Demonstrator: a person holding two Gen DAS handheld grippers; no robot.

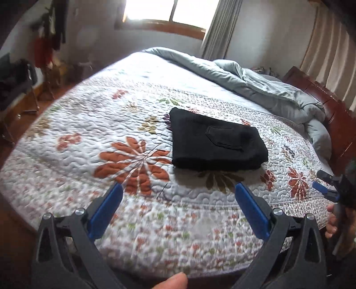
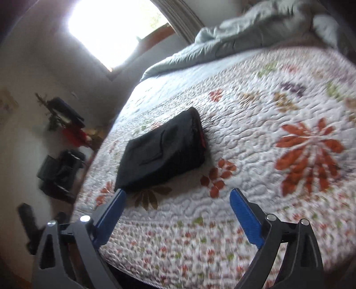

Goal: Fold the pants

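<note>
The black pants (image 1: 217, 142) lie folded into a compact rectangle on the floral quilt (image 1: 111, 124), a back pocket facing up. My left gripper (image 1: 178, 189) is open and empty, held above the quilt short of the pants. My right gripper (image 2: 178, 193) is open and empty too; the pants (image 2: 164, 151) lie just beyond its left finger (image 2: 111, 213), a red-trimmed waistband showing at the far end. The right gripper also shows at the right edge of the left wrist view (image 1: 327, 184).
A crumpled grey duvet (image 1: 255, 86) lies along the far side of the bed, against a dark wooden headboard (image 1: 333, 111). A window (image 1: 169, 11) and curtains (image 1: 218, 29) are behind. Chairs and clothes (image 1: 20, 82) stand on the floor at the left.
</note>
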